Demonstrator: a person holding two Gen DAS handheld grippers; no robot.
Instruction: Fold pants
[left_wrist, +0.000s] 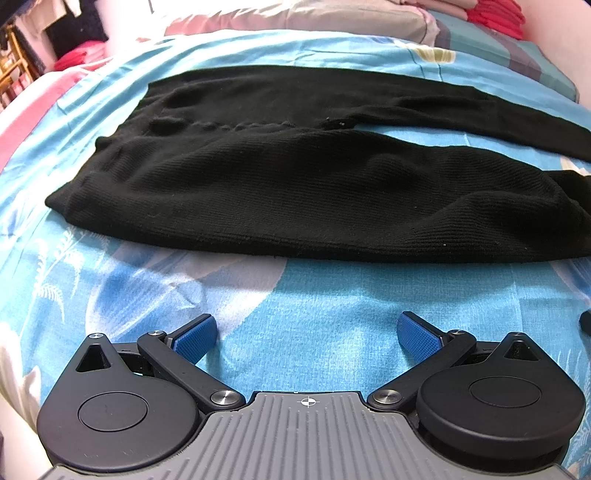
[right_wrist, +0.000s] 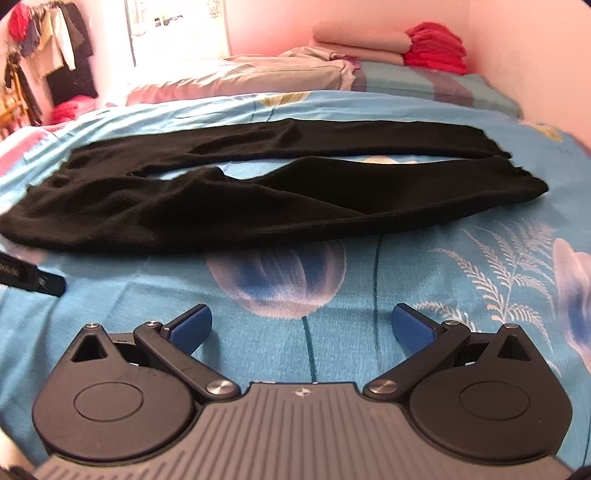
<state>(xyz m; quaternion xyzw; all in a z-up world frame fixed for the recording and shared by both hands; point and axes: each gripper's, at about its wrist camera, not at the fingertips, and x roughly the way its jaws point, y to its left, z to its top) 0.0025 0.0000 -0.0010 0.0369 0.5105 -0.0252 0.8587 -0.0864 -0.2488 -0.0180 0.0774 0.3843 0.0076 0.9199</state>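
Note:
Black knit pants (left_wrist: 295, 177) lie flat across a blue floral bedsheet (left_wrist: 314, 295), waist to the left and two legs running right. In the right wrist view the pants (right_wrist: 258, 199) show both legs, with a gap of sheet between them and the cuffs at the right. My left gripper (left_wrist: 308, 332) is open and empty, a short way in front of the near edge of the pants by the waist end. My right gripper (right_wrist: 301, 325) is open and empty, in front of the near leg. The left gripper's edge shows in the right wrist view (right_wrist: 33, 278).
Pillows (right_wrist: 258, 74) and folded bedding with a red pile (right_wrist: 436, 48) lie at the far end of the bed. Hanging clothes (right_wrist: 48, 55) are at the far left by a pink wall. Bare sheet (right_wrist: 480, 258) lies between the grippers and the pants.

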